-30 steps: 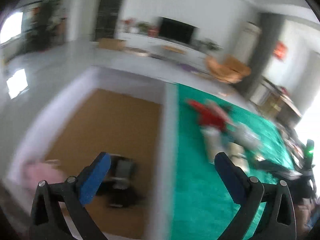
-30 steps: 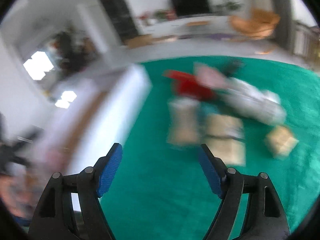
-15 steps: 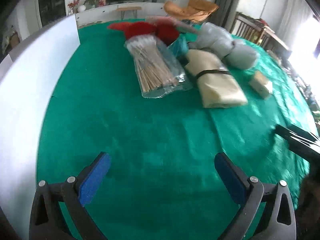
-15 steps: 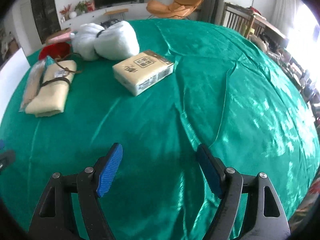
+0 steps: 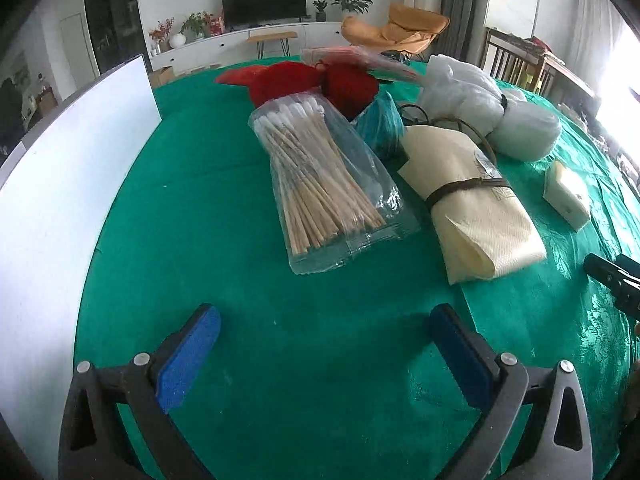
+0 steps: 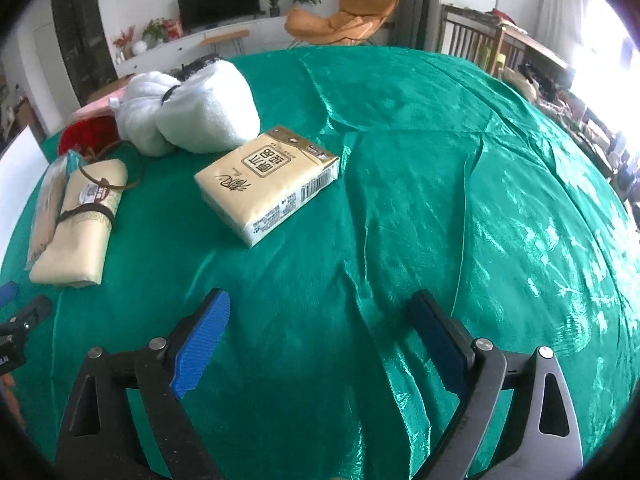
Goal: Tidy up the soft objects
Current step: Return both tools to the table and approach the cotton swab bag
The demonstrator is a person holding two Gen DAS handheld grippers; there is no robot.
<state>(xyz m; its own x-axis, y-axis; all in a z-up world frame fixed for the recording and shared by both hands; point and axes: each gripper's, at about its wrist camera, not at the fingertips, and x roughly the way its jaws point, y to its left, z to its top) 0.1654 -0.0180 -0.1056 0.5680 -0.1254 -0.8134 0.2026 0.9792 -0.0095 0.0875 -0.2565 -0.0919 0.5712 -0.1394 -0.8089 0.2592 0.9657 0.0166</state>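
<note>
A clear bag of cotton swabs [image 5: 324, 184] lies on the green tablecloth [image 5: 280, 352], ahead of my left gripper [image 5: 324, 336], which is open and empty. Beside it lie a cream rolled cloth [image 5: 468, 204] tied with a brown strap, a teal bundle [image 5: 378, 124], red fabric [image 5: 304, 82] and white plastic-wrapped bundles [image 5: 480, 100]. The right wrist view shows a tissue pack [image 6: 268, 180], the cream roll [image 6: 80, 220] and the white bundles [image 6: 200, 112]. My right gripper [image 6: 318, 328] hovers over bare cloth, its jaws opening with nothing between them.
A white box wall [image 5: 60, 184] stands along the left edge of the table. The other gripper's tip [image 5: 612, 276] shows at the right edge of the left view. Wrinkled green cloth [image 6: 480, 200] spreads to the right. Chairs and a TV stand lie beyond.
Both views swung from the box and far pile down to the table. Over the last half second they held nearly still. The right jaws have widened.
</note>
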